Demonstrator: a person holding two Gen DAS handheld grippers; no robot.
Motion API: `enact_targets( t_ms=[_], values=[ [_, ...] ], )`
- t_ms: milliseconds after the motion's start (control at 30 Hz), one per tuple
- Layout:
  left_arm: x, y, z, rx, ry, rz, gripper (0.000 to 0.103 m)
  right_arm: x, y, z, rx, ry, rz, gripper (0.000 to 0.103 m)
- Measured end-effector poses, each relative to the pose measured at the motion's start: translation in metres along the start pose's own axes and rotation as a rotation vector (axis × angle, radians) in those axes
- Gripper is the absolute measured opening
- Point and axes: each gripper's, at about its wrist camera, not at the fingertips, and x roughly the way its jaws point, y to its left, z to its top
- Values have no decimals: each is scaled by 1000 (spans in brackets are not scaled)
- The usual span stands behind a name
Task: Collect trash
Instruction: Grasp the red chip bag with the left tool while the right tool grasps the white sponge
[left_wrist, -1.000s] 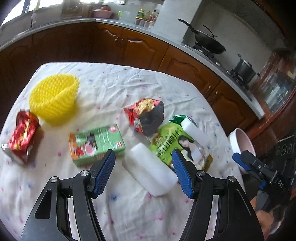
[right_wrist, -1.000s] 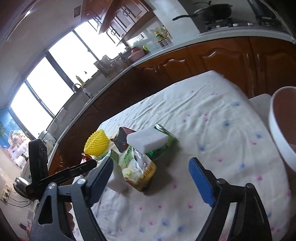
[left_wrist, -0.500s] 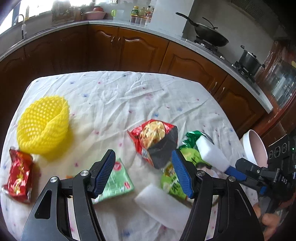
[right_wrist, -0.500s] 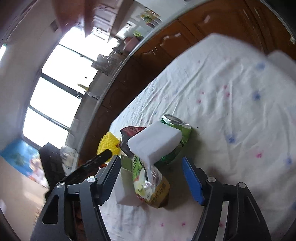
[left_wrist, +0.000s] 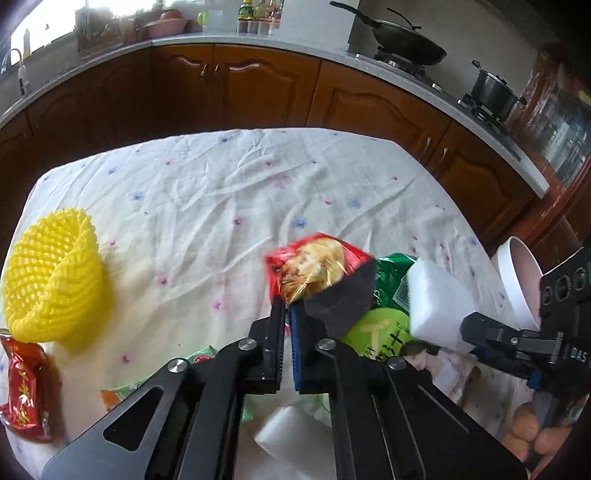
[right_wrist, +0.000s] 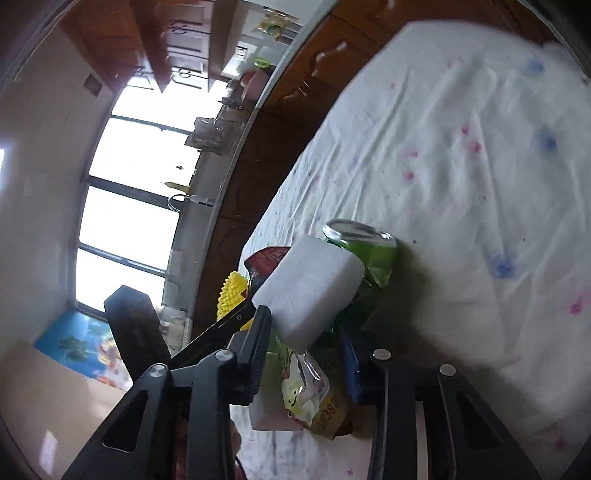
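My left gripper (left_wrist: 287, 314) is shut on the lower edge of a red and black snack bag (left_wrist: 317, 266) on the white tablecloth. Right of it a white foam block (left_wrist: 436, 295) leans on a green snack bag (left_wrist: 384, 325). My right gripper (left_wrist: 471, 339) reaches in from the right. In the right wrist view its jaws are closing on the foam block (right_wrist: 314, 288), whose near end sits between the fingers (right_wrist: 258, 332) with both pads against its sides; gripper midpoint (right_wrist: 304, 343). The green bag (right_wrist: 369, 254) lies under the block.
A yellow foam net (left_wrist: 51, 280) and a red wrapper (left_wrist: 22, 391) lie at the table's left edge. A green carton (left_wrist: 199, 358) and a second foam block (left_wrist: 291, 435) sit under my left gripper. A pink-lined bowl (left_wrist: 517, 280) stands off the right edge. Kitchen cabinets ring the table.
My left gripper moved forward over the carton to the red and black bag and shut on it. My right gripper rolled, dropped toward the foam block and narrowed around it.
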Motion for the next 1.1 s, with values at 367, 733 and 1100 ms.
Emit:
enact_targets(
  t_ms=[367,733,1100],
  values=[
    [-43,-6,-6,-46,-97,-39,0,-39,19,0,-127,-99,-95,32],
    [-63,-58,-26,-11,-123,-137,0,-79,26,-15,-258,-177,-256,32],
    [-62,-106,-41,26,-94,-202,0,-130,23,-33,-368,-267,-428,33]
  ],
)
